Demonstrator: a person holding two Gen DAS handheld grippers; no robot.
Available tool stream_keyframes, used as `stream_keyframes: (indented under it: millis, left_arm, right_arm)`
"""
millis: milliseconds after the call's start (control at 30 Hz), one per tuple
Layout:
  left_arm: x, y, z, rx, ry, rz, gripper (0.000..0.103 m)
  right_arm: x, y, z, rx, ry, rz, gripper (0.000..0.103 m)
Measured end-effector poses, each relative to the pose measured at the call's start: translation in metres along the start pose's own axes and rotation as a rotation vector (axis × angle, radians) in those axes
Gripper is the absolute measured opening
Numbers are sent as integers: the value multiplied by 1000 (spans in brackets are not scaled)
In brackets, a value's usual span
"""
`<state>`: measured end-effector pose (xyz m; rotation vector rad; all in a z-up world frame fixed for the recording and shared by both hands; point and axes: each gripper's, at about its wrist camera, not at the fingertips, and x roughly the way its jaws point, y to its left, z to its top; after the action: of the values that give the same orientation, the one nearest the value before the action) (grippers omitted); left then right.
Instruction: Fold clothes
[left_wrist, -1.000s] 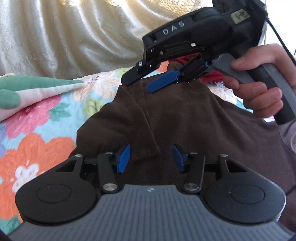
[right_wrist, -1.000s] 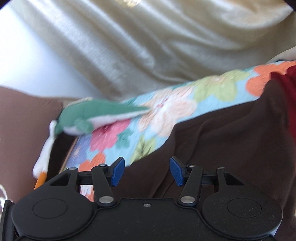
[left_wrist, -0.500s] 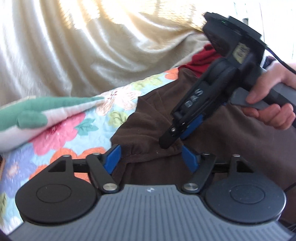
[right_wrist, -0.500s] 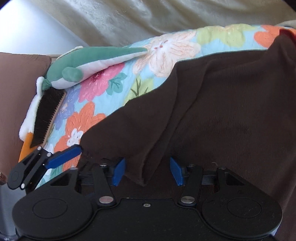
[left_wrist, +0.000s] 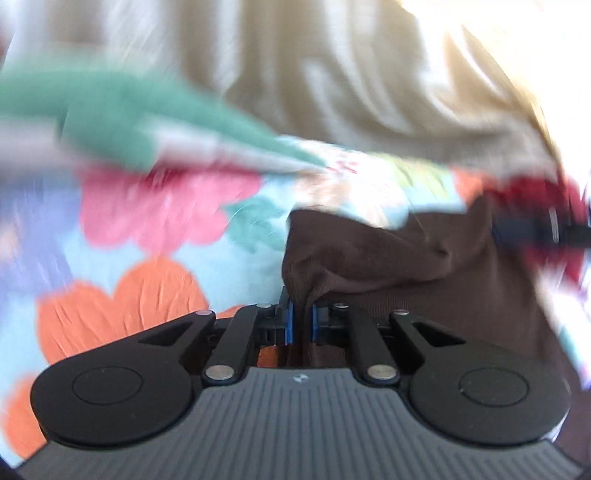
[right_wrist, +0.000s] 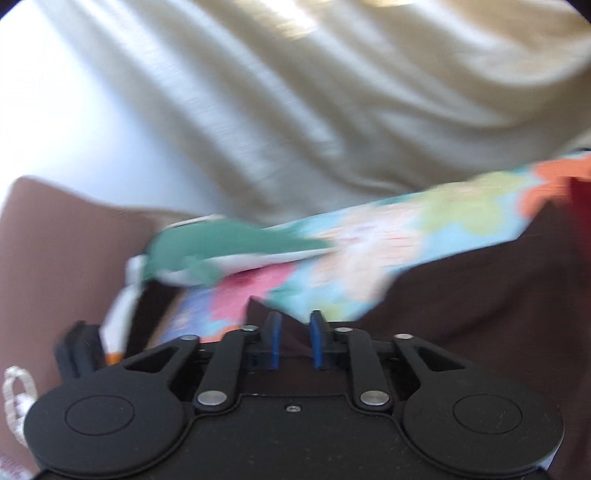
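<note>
Left wrist view, blurred by motion: left tongs (left_wrist: 300, 325) at lower centre, blue pads (left_wrist: 289, 325) nearly together, closing and clamped on a bunched fold of the brown garment (left_wrist: 406, 258). Brown garment spread from centre toward the right and lower right of the frame, gathered into a peak just above the pads. Flowered bedspread (left_wrist: 147, 266) across the left and middle, pink, orange and pale blue blooms smeared. Green and white cloth (left_wrist: 155, 122) lying across the upper left, over the bedspread. Cream curtain (left_wrist: 351, 74) filling the top. Red cloth (left_wrist: 535, 192) at the right edge, above the brown garment, with a dark blurred shape and a blue streak beside it, too smeared to tell apart.

Right wrist view, also blurred: right tongs (right_wrist: 295, 339) at lower centre, closing, pads (right_wrist: 275, 339) apart with a narrow gap. Point of the brown garment (right_wrist: 480, 295) poking up between them; contact with the pads not discernible. Garment reaching from there across the right and lower right. Flowered bedspread (right_wrist: 388, 251) in a band from centre to upper right. Green and white cloth (right_wrist: 229, 240) left of centre. Brown upholstery (right_wrist: 55, 251) at the left. Cream curtain (right_wrist: 332, 110) over the upper frame. Sliver of red cloth (right_wrist: 581, 206) at the far right edge.
</note>
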<state>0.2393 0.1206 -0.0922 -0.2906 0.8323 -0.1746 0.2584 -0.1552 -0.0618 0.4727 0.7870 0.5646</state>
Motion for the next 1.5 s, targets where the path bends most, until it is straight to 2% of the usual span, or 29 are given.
stream_keyframes:
  millis: [100, 133, 167, 233, 267, 333, 433, 500, 700, 767, 867, 900, 967, 1067, 1167, 1233, 1333, 1433, 1500]
  left_arm:
    - [-2, 12, -1, -90, -13, 0, 25]
    - [-2, 15, -2, -120, -18, 0, 32]
    - [-4, 16, -2, -130, -24, 3, 34]
    - [-10, 12, -5, -112, -34, 22, 42]
    - [-14, 12, -7, -102, -43, 40, 44]
    - [-24, 7, -8, -82, -62, 83, 57]
    - [-51, -6, -13, -42, -66, 173, 69]
    - [-69, -13, -16, -15, -54, 206, 71]
    - [-145, -31, -49, -3, -52, 191, 79]
    - [-171, -43, -64, 8, -23, 208, 81]
    - [-209, -61, -87, 14, 12, 173, 81]
    - [-220, -66, -91, 9, 17, 167, 81]
    - [-243, -79, -97, 11, 9, 153, 81]
    - [-280, -97, -110, 30, -20, 139, 85]
    - [-318, -102, -133, 46, -64, 139, 89]
    - [-339, -98, -151, 45, -90, 149, 93]
    - [-353, -84, -181, -2, -58, 171, 94]
    - [-362, -67, -206, -52, -11, 191, 94]
    - [-372, -56, -218, -91, -22, 183, 94]
  right_arm:
    - [-14, -32, -8, 38, 1, -140, 25]
    - [-17, -42, -11, 37, 3, -190, 28]
    - [-21, -51, -13, 37, 3, -240, 35]
    - [-31, -70, -19, 36, -4, -332, 41]
    - [-36, -77, -22, 36, -7, -364, 41]
    - [-46, -84, -27, 46, -4, -404, 39]
    - [-61, -82, -35, 49, 2, -412, 42]
    - [-72, -70, -40, 26, 7, -440, 47]
    - [-126, -22, -53, -11, -9, -425, 54]
    - [-156, 4, -66, -42, -39, -407, 64]
    - [-202, 47, -99, -125, -99, -391, 80]
    - [-216, 60, -112, -144, -119, -401, 83]
    - [-241, 82, -137, -156, -157, -405, 83]
    - [-271, 105, -167, -143, -177, -360, 83]
    - [-296, 130, -187, -191, -158, -336, 84]
    - [-312, 145, -197, -240, -144, -360, 84]
    - [-337, 157, -212, -259, -131, -395, 86]
    - [-366, 160, -226, -242, -100, -387, 86]
    - [-385, 159, -235, -211, -79, -363, 86]
